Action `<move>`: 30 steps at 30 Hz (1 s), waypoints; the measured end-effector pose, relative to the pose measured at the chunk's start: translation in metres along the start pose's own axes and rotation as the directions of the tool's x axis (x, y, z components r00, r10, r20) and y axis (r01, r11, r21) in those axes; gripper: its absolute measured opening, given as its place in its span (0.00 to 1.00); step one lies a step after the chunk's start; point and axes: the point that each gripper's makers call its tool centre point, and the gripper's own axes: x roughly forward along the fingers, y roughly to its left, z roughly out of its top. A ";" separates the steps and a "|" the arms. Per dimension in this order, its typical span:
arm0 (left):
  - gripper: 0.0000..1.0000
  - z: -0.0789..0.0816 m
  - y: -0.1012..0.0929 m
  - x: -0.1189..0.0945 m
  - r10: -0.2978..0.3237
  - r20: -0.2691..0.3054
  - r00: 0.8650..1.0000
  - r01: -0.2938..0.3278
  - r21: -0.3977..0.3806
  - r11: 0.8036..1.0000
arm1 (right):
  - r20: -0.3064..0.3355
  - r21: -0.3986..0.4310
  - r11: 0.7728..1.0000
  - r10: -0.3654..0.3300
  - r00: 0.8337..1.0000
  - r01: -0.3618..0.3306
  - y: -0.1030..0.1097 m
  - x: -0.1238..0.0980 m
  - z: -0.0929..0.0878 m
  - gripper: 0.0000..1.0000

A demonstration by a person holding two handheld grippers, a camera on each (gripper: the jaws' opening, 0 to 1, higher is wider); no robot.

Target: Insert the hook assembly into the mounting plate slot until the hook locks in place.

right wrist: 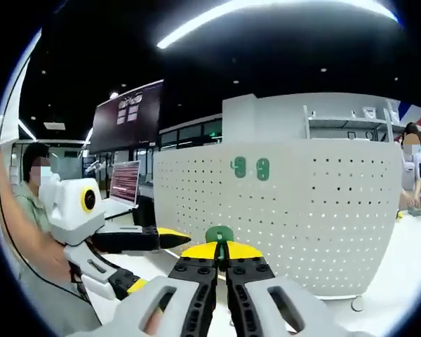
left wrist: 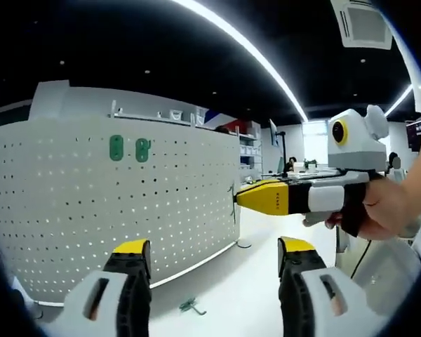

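Carrying green hook [right wrist: 219, 234] clenched in right tongs [right wrist: 219, 261] toward pegboard [right wrist: 302, 210]; left tongs [left wrist: 214, 260] released. Align prongs square with holes, push until seated.

A white pegboard [left wrist: 112, 210] stands upright on the white counter [left wrist: 259, 281], its face covered in rows of small holes. Two green hooks [left wrist: 129, 148] are already seated side by side near its upper edge. A third green hook [right wrist: 219, 235] is pinched at the tips of the right claw [right wrist: 220, 254], just before the board. Another green hook [left wrist: 190, 305] lies flat on the counter near the board's foot.
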 end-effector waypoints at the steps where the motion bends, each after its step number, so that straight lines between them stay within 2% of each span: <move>1: 0.75 -0.001 0.001 -0.002 0.001 -0.001 1.000 -0.001 -0.001 1.000 | 0.001 0.000 1.000 -0.001 1.000 0.001 -0.001 0.000 0.001 0.01; 10: 0.74 -0.006 0.013 -0.019 0.034 -0.008 0.999 -0.035 -0.012 0.999 | 0.014 0.006 0.999 -0.036 0.999 0.036 -0.015 0.009 0.015 0.01; 30: 0.72 -0.001 0.042 -0.048 0.127 0.013 0.992 -0.127 -0.028 0.992 | 0.012 0.002 0.996 -0.087 0.996 0.087 -0.045 0.040 0.035 0.01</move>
